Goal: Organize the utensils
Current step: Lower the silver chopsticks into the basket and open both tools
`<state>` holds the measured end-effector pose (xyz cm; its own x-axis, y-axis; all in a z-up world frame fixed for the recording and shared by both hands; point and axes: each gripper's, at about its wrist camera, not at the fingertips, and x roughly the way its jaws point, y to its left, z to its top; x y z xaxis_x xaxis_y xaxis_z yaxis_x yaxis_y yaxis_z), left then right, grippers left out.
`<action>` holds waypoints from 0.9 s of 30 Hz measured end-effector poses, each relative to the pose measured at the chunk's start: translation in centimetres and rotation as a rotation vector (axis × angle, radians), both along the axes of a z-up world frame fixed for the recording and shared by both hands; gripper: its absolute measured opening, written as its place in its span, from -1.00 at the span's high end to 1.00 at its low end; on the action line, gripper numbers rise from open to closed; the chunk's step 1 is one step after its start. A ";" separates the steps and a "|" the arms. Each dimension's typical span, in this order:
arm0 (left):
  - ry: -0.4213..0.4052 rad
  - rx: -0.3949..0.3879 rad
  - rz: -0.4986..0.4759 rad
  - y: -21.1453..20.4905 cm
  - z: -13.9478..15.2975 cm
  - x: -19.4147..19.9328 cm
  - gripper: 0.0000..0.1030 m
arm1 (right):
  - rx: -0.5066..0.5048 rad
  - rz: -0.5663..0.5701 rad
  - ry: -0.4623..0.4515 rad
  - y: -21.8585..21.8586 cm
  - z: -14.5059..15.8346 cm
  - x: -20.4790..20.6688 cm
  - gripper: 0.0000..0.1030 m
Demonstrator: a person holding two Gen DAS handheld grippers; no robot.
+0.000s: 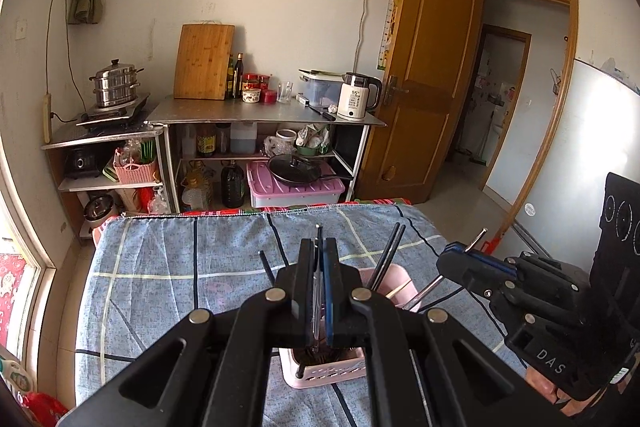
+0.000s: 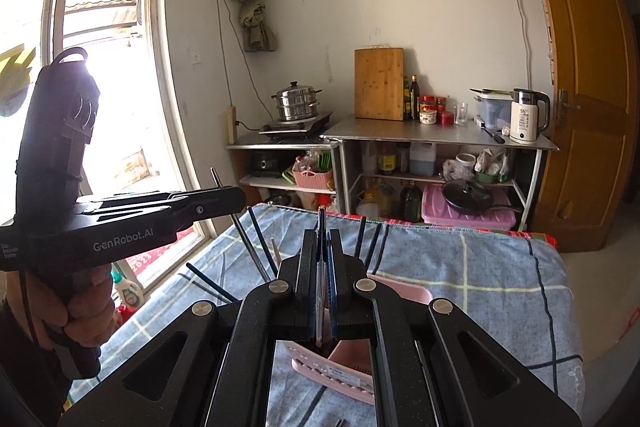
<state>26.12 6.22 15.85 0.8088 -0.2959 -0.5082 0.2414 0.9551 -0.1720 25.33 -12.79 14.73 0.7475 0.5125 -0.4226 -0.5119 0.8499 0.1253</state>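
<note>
A pink utensil holder [image 1: 324,373] stands on the blue checked tablecloth [image 1: 180,267], right under both grippers; it also shows in the right wrist view [image 2: 340,367]. Several dark chopsticks [image 1: 386,255] stick up out of it. My left gripper [image 1: 319,243] is shut on a thin metal chopstick held upright over the holder. My right gripper [image 2: 321,239] is shut on a similar metal chopstick [image 2: 320,267] above the holder. The right gripper shows at the right of the left wrist view [image 1: 464,253], the left gripper at the left of the right wrist view [image 2: 224,201].
Metal shelving [image 1: 264,115] stands against the far wall with a cutting board [image 1: 204,61], kettle [image 1: 356,95], steamer pot [image 1: 116,83] and bottles. An open wooden door [image 1: 424,67] is on the right. A window [image 2: 92,47] is on the left. The table's far edge [image 1: 260,213] faces the shelving.
</note>
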 end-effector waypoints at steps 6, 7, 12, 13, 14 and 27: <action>0.065 0.008 -0.006 0.1 -2.4 1.2 0.91 | -0.020 0.003 0.065 0.5 -2.7 1.3 0.92; 0.075 0.009 -0.008 0.1 -2.8 1.3 0.91 | -0.025 0.001 0.076 0.5 -3.2 1.6 0.92; 0.113 0.016 -0.012 0.1 -4.0 2.1 0.91 | -0.053 0.002 0.119 0.7 -5.0 2.3 0.92; 0.117 0.019 -0.012 0.1 -4.2 2.1 0.91 | -0.059 0.002 0.126 0.7 -5.3 2.3 0.92; 0.121 0.020 -0.012 0.0 -4.3 2.2 0.91 | -0.064 0.001 0.133 0.8 -5.6 2.3 0.92; 0.067 0.029 0.036 0.6 -3.3 0.6 0.52 | -0.072 0.001 0.154 0.1 -5.7 1.7 0.82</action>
<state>26.68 6.87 12.51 0.7828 -0.2515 -0.5692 0.1958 0.9678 -0.1584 27.01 -12.70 9.07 0.6704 0.4777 -0.5679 -0.4920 0.8590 0.1417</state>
